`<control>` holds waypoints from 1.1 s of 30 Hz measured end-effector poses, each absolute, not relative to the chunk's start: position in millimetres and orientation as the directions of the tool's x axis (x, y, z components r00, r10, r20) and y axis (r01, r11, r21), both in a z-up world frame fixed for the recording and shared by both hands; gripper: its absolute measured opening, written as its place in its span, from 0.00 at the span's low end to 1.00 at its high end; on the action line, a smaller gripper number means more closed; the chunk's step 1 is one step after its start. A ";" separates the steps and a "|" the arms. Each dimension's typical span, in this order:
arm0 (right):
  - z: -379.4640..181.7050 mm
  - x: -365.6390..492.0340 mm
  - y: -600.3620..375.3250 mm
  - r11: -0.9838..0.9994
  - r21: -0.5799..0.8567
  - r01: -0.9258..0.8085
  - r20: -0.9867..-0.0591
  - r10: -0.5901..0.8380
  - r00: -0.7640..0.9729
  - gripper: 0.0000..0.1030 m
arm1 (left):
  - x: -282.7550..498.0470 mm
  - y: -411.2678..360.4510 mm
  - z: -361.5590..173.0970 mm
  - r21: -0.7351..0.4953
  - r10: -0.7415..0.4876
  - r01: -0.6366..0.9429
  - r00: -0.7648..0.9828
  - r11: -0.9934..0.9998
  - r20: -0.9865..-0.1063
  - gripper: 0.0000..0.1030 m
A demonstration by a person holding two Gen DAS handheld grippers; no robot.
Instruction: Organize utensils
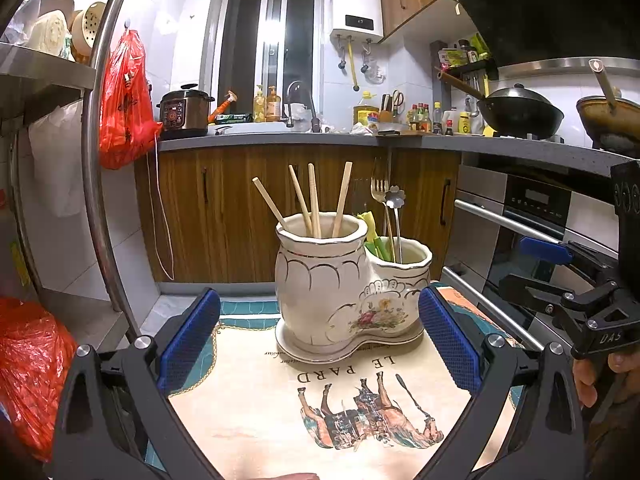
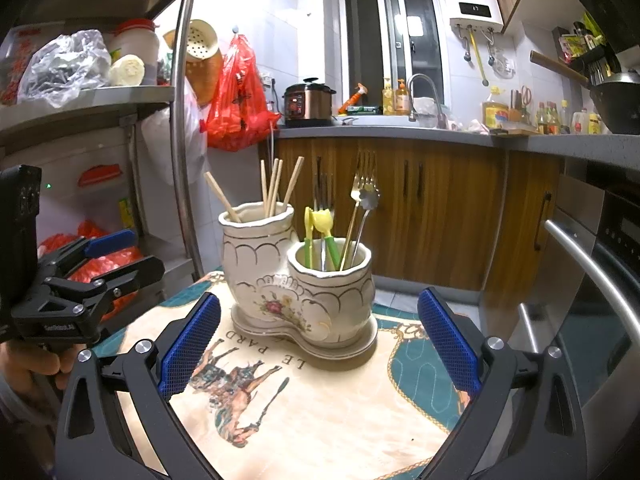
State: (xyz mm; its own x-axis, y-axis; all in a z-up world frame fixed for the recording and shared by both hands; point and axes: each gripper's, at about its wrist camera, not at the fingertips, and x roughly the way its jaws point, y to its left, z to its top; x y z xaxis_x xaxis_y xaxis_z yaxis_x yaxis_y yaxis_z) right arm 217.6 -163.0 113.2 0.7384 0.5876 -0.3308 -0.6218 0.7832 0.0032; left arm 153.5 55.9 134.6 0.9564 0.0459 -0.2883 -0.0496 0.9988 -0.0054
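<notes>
Holder: a cream ceramic utensil holder (image 1: 344, 288) with two joined pots and a painted flower spray stands upright on its matching saucer, on the printed tablecloth (image 1: 256, 400).
Tall pot: bamboo chopsticks (image 1: 314, 204) stand in it, fanned apart, ends above the rim.
Short pot: joined to the tall pot, on its right in the left wrist view; holds a gold fork (image 2: 360, 200), a flower-bowled spoon (image 2: 370, 200) and yellow-green plastic utensils (image 2: 320, 236), all upright or leaning on the rim.
Left gripper (image 1: 320, 344): just in front of the holder, wide open; the blue pads (image 1: 188, 340) sit apart on either side of the holder's base, not touching it, nothing held.
Right gripper (image 2: 318, 346): also just in front of the holder, on the short pot's side, wide open; pads (image 2: 448, 340) clear of the saucer, nothing held.
Cross-view: each gripper shows at the edge of the other's camera, level with the holder and beside it.
Behind the holder: wooden cabinet doors (image 1: 224, 208) under a grey counter (image 1: 280, 140).
</notes>
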 end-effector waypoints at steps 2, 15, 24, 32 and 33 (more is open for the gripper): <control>113.1 217.6 -163.1 0.783 0.004 -0.622 -0.331 0.588 0.738 0.95 | 153.5 55.9 134.5 -0.006 0.046 -0.050 0.956 0.999 -0.289 0.95; 115.8 216.8 -162.0 0.783 0.001 -0.622 -0.327 0.588 0.740 0.95 | 154.1 54.8 135.2 -0.005 0.044 -0.047 0.956 0.999 -0.289 0.95; 117.4 216.1 -161.7 0.782 0.001 -0.623 -0.324 0.589 0.740 0.95 | 153.9 54.4 136.9 -0.003 0.042 -0.045 0.957 0.999 -0.288 0.95; 117.4 216.0 -161.5 0.782 0.002 -0.623 -0.324 0.590 0.739 0.95 | 153.9 54.5 138.1 0.001 0.037 -0.038 0.957 0.999 -0.287 0.95; 117.6 215.9 -161.0 0.782 0.001 -0.624 -0.324 0.590 0.739 0.95 | 154.1 54.2 138.2 0.002 0.038 -0.039 0.957 0.999 -0.288 0.95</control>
State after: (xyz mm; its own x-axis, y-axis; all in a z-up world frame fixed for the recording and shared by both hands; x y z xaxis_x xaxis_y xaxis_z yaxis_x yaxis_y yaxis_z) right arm 215.9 -161.0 117.6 0.7395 0.5901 -0.3240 -0.6235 0.7818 0.0007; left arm 154.1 54.2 138.2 0.9570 0.0376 -0.2875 -0.0387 0.9993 0.0018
